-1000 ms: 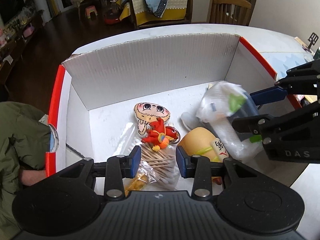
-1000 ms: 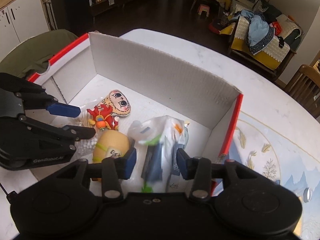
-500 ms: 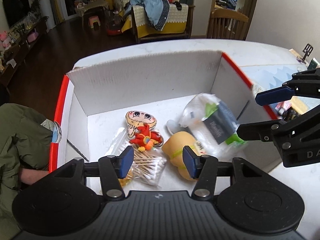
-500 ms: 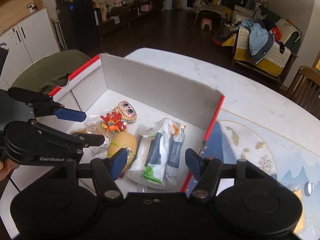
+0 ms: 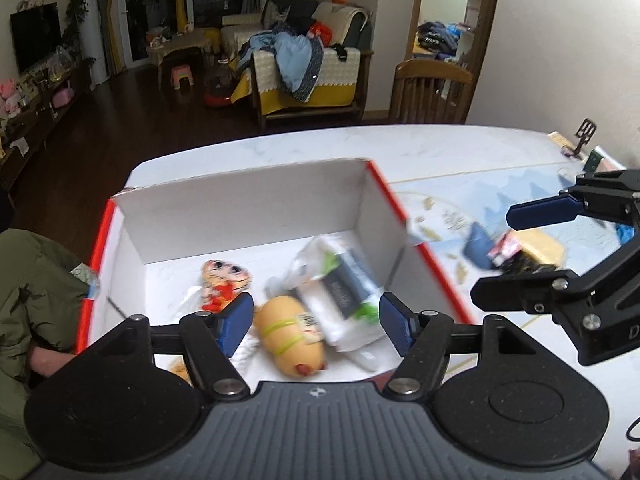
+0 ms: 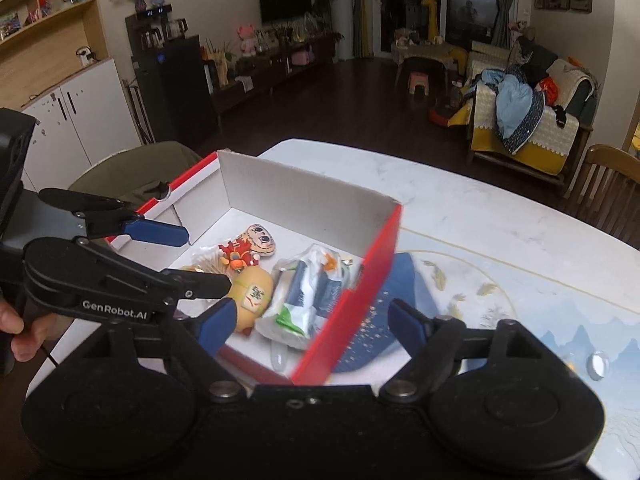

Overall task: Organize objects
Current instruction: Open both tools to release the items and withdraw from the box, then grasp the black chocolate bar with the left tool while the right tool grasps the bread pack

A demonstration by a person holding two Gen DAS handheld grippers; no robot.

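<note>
- Over the bench (image 5: pixel 400 148), both claws hang above a white cardboard box with red edges (image 5: pixel 248 208).
- Left claw (image 5: pixel 316 322): jaws opening, nothing between the pads; box contents show through the gap.
- Right claw (image 6: pixel 308 320): jaws opening wide, also empty; it straddles the red corner of the box without touching it, as far as I can tell.
- Already in the box: a flat cartoon-face charm (image 6: pixel 262 240), a small red figure (image 6: pixel 236 254) just beside it, a bag of cotton swabs (image 6: pixel 204 260) mostly hidden behind the left claw, a yellow plush sausage with a label (image 5: pixel 290 330), and a clear plastic bag of packets (image 5: pixel 340 292) lying against the plush on the side nearer the red wall.
- Judgement: those five look placed, so the sorting is well along.
- Left outside: a small pile of packets and a dark blue item (image 5: pixel 508 248) on the patterned mat to the right of the box, blurred; plus a small round disc (image 6: pixel 598 364) on the mat. Can't tell whether the disc counts.
- Next likely a reach toward that pile.
</note>
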